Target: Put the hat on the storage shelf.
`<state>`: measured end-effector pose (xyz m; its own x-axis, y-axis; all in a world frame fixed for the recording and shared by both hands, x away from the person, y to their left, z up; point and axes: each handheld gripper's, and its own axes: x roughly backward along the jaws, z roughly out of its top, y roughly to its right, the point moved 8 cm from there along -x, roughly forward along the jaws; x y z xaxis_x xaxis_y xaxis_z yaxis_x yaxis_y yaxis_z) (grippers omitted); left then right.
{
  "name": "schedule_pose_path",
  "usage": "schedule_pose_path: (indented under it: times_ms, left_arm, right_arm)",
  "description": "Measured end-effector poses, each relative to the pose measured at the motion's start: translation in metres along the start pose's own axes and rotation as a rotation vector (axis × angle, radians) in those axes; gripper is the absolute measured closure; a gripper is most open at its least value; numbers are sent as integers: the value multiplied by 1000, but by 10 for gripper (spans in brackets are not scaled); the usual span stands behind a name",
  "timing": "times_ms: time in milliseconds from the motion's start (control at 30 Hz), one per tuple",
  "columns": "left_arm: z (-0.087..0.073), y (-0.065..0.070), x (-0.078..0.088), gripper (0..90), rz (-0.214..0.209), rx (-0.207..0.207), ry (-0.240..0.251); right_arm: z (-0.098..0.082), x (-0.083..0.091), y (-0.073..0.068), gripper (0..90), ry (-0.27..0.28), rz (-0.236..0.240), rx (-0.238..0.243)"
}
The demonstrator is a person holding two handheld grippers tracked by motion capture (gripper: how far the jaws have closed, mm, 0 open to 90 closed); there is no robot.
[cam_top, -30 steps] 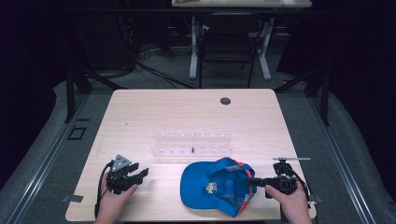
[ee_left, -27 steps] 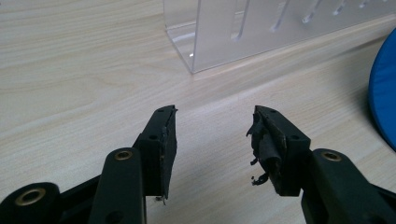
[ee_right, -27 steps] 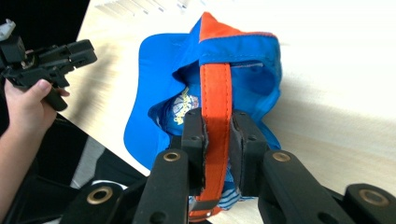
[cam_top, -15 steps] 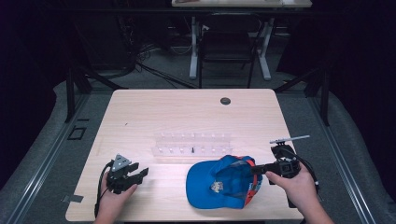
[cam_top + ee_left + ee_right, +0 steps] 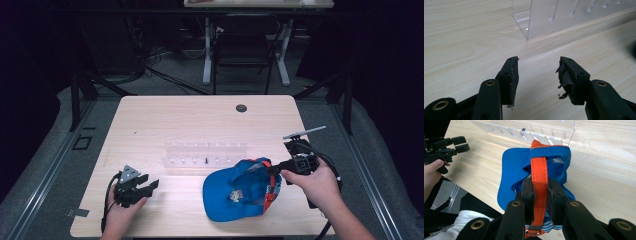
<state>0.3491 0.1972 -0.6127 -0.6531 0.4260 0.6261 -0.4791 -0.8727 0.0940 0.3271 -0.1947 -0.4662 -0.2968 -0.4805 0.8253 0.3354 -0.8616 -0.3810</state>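
Note:
A blue cap (image 5: 237,190) with an orange strap (image 5: 539,173) hangs partly lifted over the table's front right. My right gripper (image 5: 275,169) is shut on that orange strap, and the jaws press it from both sides in the right gripper view, gripper (image 5: 540,187). The cap's brim (image 5: 510,176) droops toward the table. My left gripper (image 5: 147,184) rests at the front left, held by a hand, open with nothing between its jaws, seen in its own view as gripper (image 5: 537,72).
A clear acrylic rack (image 5: 205,154) with slots stands in the middle of the wooden table (image 5: 200,120), just behind the cap; its end wall (image 5: 541,22) is close ahead of the left gripper. A dark round grommet (image 5: 241,108) sits near the far edge.
My right gripper has risen and moved toward the back with the cap's strap in it, lifting the rear of the cap off the table. The left gripper has stayed put.

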Motion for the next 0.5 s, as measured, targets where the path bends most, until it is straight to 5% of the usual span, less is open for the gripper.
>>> schedule_pose_path:
  times_ms: [500]
  left_arm:
    - [0, 0, 0, 512, -6, 3, 1]
  right_arm:
    - [28, 23, -14, 774, -37, -88, 51]
